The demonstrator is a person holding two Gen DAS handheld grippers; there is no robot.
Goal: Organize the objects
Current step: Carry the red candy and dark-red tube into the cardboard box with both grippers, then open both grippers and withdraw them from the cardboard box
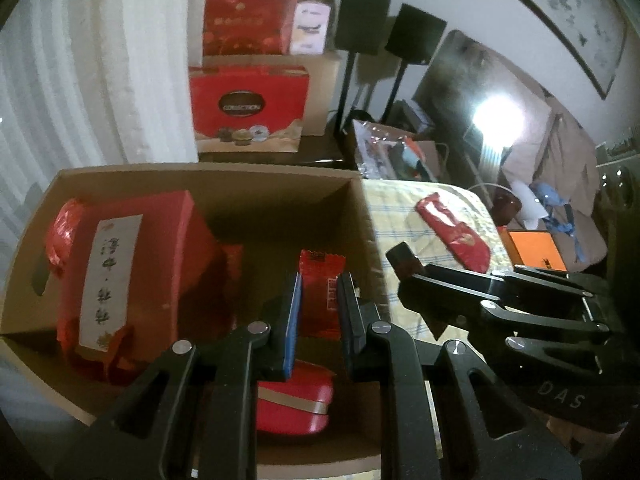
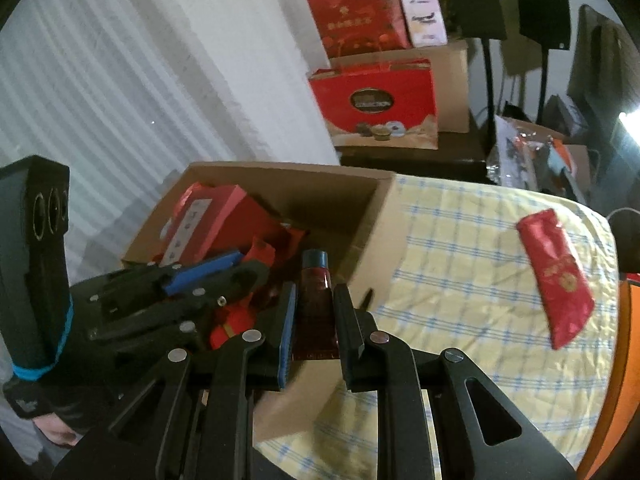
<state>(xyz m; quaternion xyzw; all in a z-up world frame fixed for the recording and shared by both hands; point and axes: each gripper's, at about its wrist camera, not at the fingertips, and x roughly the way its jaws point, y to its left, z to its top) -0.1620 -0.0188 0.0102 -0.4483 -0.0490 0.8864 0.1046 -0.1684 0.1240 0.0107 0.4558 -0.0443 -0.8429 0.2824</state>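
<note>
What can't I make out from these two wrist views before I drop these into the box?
- Red sachet in the left claw: print blurred; claw fingers cover both sides.
- Red tin, left view: partly hidden under the claw.
- Dark red tube in the right claw: label too dark to read.
- Cardboard box floor, right view: hidden behind both claws.

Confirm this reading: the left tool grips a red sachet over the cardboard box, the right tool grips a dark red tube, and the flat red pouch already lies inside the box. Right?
Not quite. The flat red pouch lies on the checked cloth outside the cardboard box, as the right wrist view shows. The left tool does grip the red sachet, and the right tool the dark red tube.
</note>
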